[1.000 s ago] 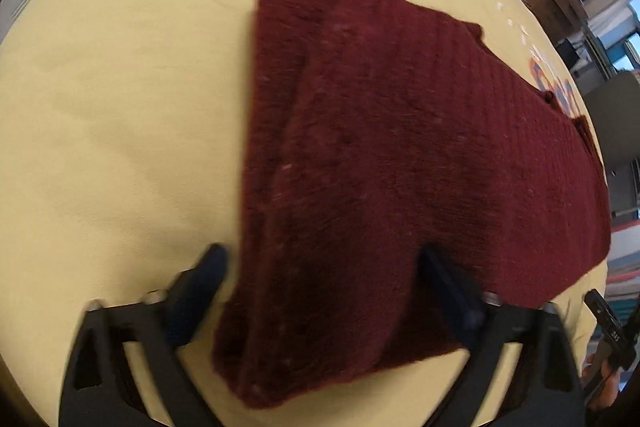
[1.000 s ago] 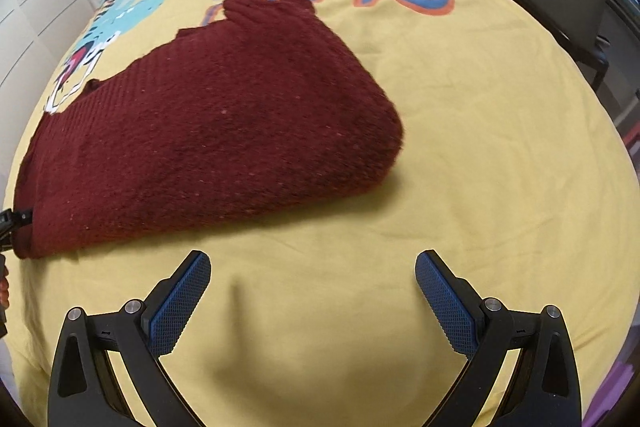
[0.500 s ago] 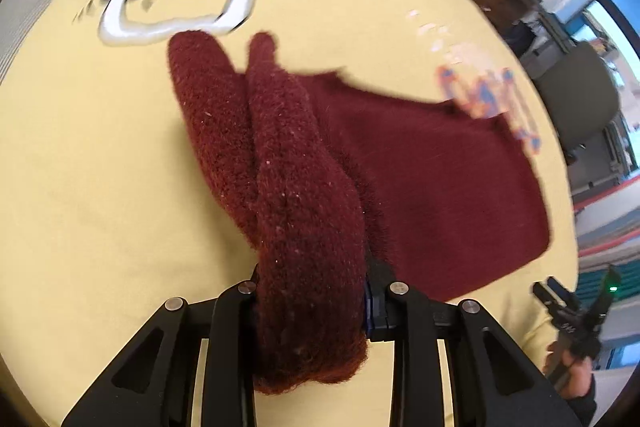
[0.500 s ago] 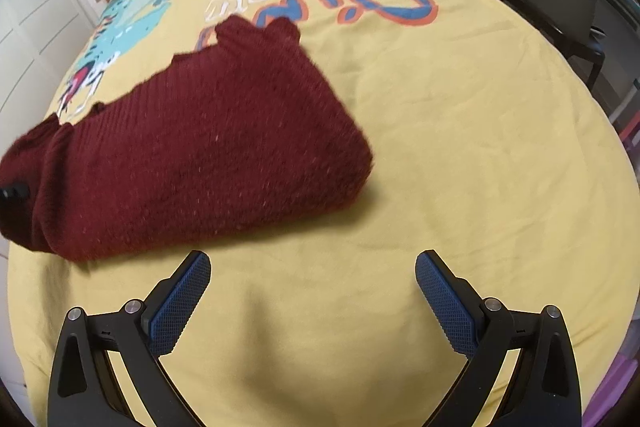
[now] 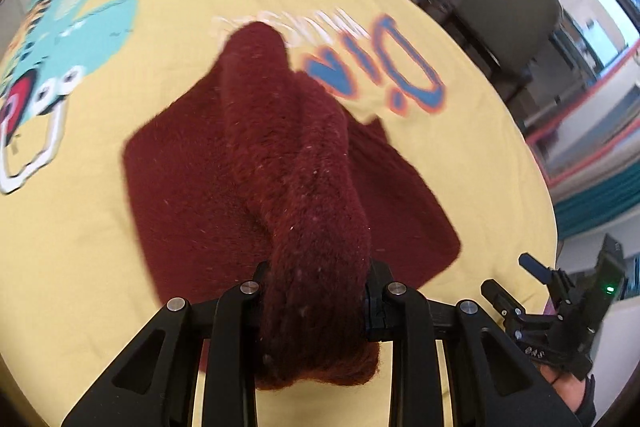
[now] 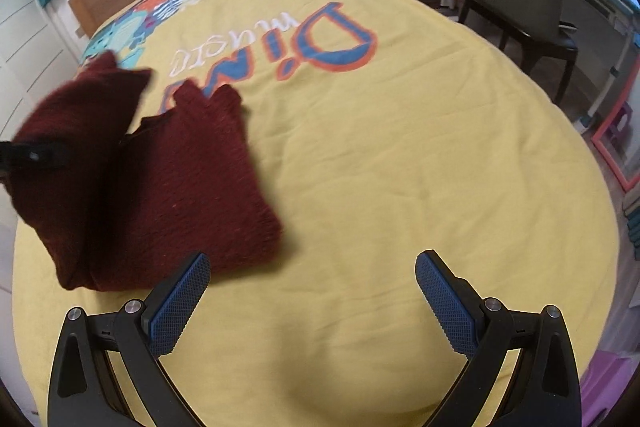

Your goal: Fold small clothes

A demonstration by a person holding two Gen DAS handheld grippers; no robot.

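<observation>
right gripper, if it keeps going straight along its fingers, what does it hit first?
Likely bare yellow printed bedspread: the open right gripper points down at empty cover. The dark red knitted garment lies off to its left, though depth is unclear.

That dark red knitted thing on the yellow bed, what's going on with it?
A person holding a two-finger gripper in each hand is folding it. The left gripper is clamped on one end of the dark red knit garment and holds that end lifted over the part lying on the yellow bedspread. The right gripper hangs open beside the garment, empty.
</observation>
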